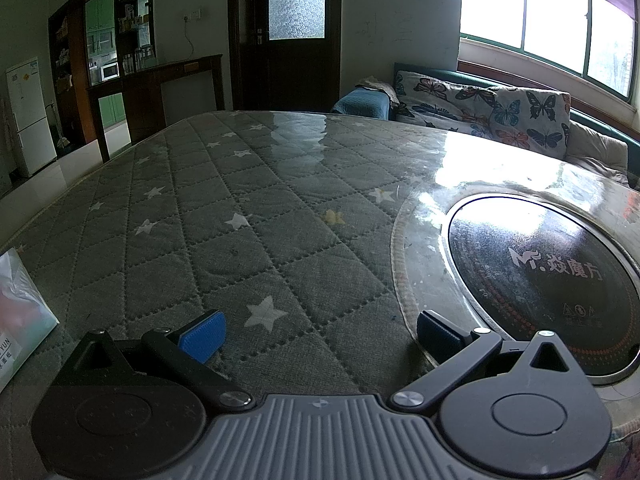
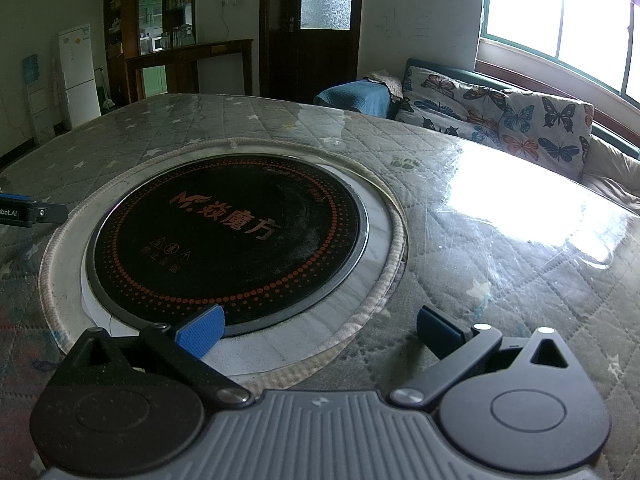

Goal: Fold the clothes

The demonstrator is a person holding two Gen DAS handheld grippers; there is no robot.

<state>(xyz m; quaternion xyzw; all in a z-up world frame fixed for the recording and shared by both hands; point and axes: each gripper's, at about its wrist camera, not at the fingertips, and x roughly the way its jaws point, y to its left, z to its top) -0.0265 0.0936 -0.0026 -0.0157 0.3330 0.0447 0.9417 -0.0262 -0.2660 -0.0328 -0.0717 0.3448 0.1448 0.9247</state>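
Both hand-held grippers, left [image 1: 320, 334] and right [image 2: 318, 330], gape wide over the surface [image 1: 240, 208]; no clothes visible in either direction.

Quilted star-patterned table cover [image 1: 248, 216], inset hotplate [image 2: 228, 232]

R tongs [image 2: 320, 330] spread wide, empty, over round black hob [image 2: 228, 232] in quilted table cover [image 2: 500, 280].

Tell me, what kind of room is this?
Probably a living and dining room in someone's home. There is a big table with a quilted star cover and a round built-in cooker, a sofa with butterfly cushions under the window, and a white fridge.
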